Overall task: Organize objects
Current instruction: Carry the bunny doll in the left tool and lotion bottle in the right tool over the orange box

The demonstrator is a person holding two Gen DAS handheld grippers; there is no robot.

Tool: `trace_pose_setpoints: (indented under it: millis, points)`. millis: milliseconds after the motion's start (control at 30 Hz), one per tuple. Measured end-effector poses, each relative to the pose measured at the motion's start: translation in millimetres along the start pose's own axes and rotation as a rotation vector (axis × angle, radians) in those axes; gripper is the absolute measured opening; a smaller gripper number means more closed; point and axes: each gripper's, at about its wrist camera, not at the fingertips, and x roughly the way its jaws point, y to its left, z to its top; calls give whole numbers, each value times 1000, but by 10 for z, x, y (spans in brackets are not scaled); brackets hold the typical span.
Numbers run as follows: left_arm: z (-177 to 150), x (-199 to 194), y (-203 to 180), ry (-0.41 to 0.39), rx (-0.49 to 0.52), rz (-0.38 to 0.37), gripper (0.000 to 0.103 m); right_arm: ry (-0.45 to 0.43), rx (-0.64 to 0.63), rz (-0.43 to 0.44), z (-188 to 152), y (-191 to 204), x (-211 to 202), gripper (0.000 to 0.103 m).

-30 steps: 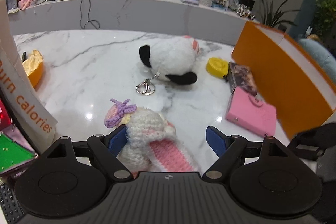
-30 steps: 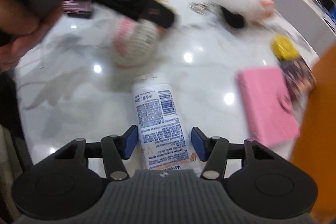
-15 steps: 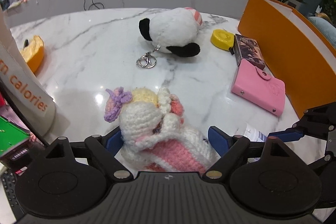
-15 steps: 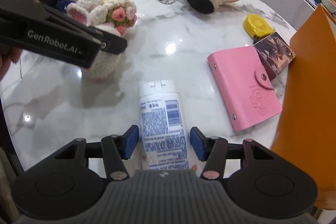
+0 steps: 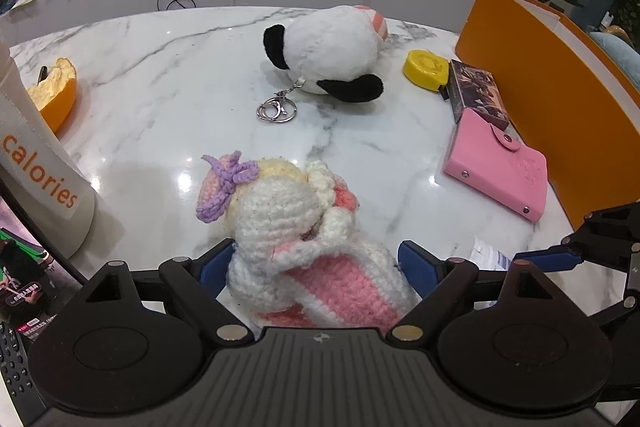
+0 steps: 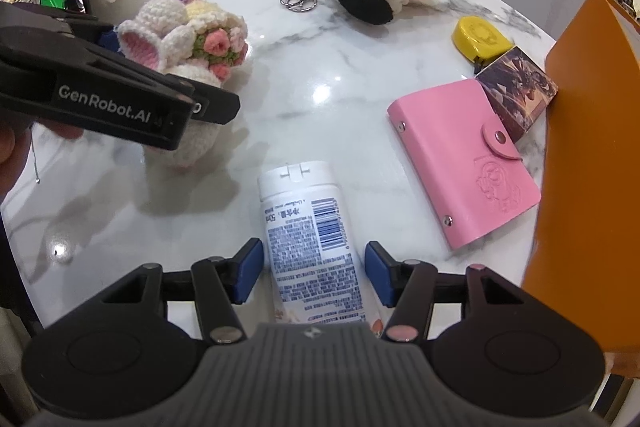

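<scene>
**Left wrist view: crochet bunny between the jaws, lotion tube under the other gripper**

Left wrist view shows the left gripper [image 5: 316, 263] with its jaws set on either side of a crochet bunny [image 5: 296, 239]. The blue pads press against the toy's white and pink sides, so the jaws are clamped on it. The bunny's flower-trimmed head sticks out ahead of the jaws, over the marble counter [image 5: 160, 107].

Further ahead of these jaws lies a black-and-white plush toy [image 5: 324, 57] with a key ring [image 5: 275, 109] attached. Ahead and to the right sit a yellow tape measure [image 5: 426, 69], a small dark box [image 5: 476, 95] and a pink card holder [image 5: 496, 171], all near an orange box [image 5: 552, 95]. To the left stands a white bottle [image 5: 36, 163] with orange lettering, with an orange peel [image 5: 56, 91] beyond it.

In the right wrist view, the right gripper [image 6: 314, 273] has its jaws apart. A white lotion tube [image 6: 310, 235] lies on the counter between them, cap pointing away, with a gap on each side. The card holder [image 6: 460, 163] lies ahead to the right of these jaws, and the left gripper [image 6: 100, 95] with the bunny [image 6: 188, 63] is ahead to the left.
</scene>
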Motion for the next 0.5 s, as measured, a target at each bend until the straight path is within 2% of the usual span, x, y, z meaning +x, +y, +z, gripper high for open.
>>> trace_pose_setpoints:
  millis: [200,400,500]
  points:
    - [-42,-12,-115,-10,50,-22,101,-4,-16,-9,-5,7,-11,54]
    - [-27,-54,-94,1,8,-89,93,-27,11,-37,26,-77,-54,53]
    - [-29,-70,-109,6,11,-99,91,-42,29,-52,48,-127,-89,53]
